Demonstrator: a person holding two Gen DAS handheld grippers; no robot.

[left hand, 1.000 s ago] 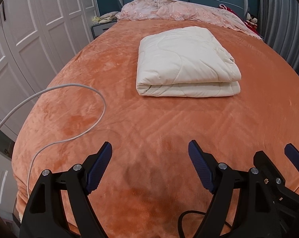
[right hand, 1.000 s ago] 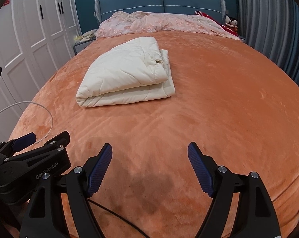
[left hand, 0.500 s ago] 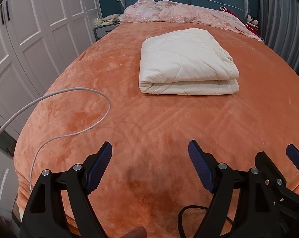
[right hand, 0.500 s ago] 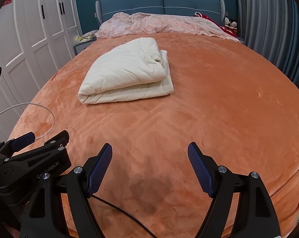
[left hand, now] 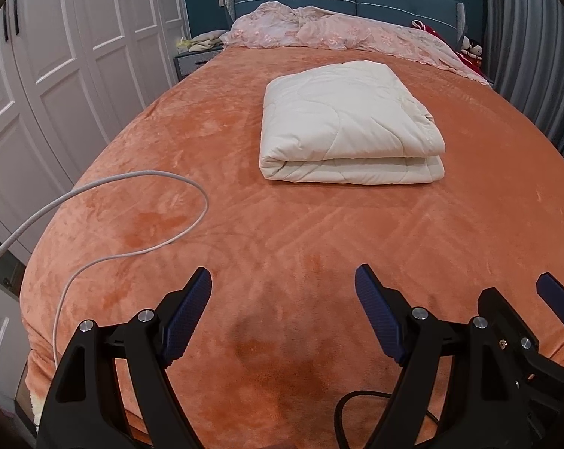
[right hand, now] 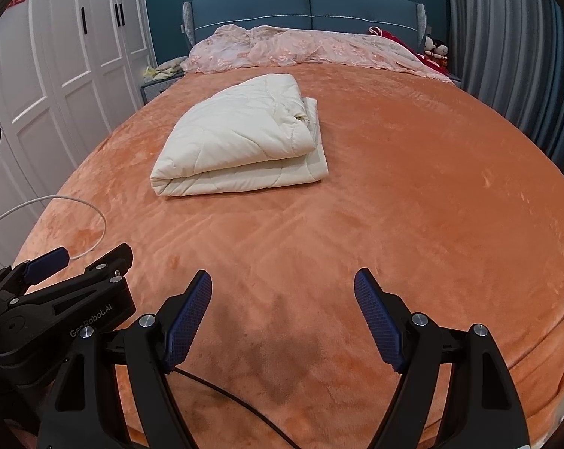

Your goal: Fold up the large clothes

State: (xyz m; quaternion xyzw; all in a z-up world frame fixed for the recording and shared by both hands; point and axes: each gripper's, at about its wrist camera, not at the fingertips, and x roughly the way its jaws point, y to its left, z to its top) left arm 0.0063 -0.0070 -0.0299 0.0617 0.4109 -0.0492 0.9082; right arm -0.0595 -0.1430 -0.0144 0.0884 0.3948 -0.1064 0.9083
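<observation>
1. The bed point(left hand: 244, 224) is taking up pretty much the whole view, with an orange plush cover lying flat across it and a pink spread point(left hand: 341, 31) bunching up at the headboard end.
2. The quilt point(left hand: 345, 123) is sitting past the middle of the bed, well apart from both grippers. It's cream, padded and already looking folded into a thick stack of layers, so the task is probably near done or waiting on one more fold.
3. Handling guess: it's looking soft, puffy and bulky, not heavy, and the layers are likely sliding on each other if only the top one gets pinched. In the right wrist view the looser open edges are showing at the right end point(right hand: 311, 119), so taking hold at two corners there, through all the layers, seems the safer bet.
4. The left gripper point(left hand: 282, 299) is hovering over the near end of the bed, jaws spread wide, nothing between them.
5. The right gripper point(right hand: 282, 299) is doing the same just beside it, gaping and empty.
6. A white cable point(left hand: 132, 202) is looping on the cover near the left edge, clear of the quilt.
</observation>
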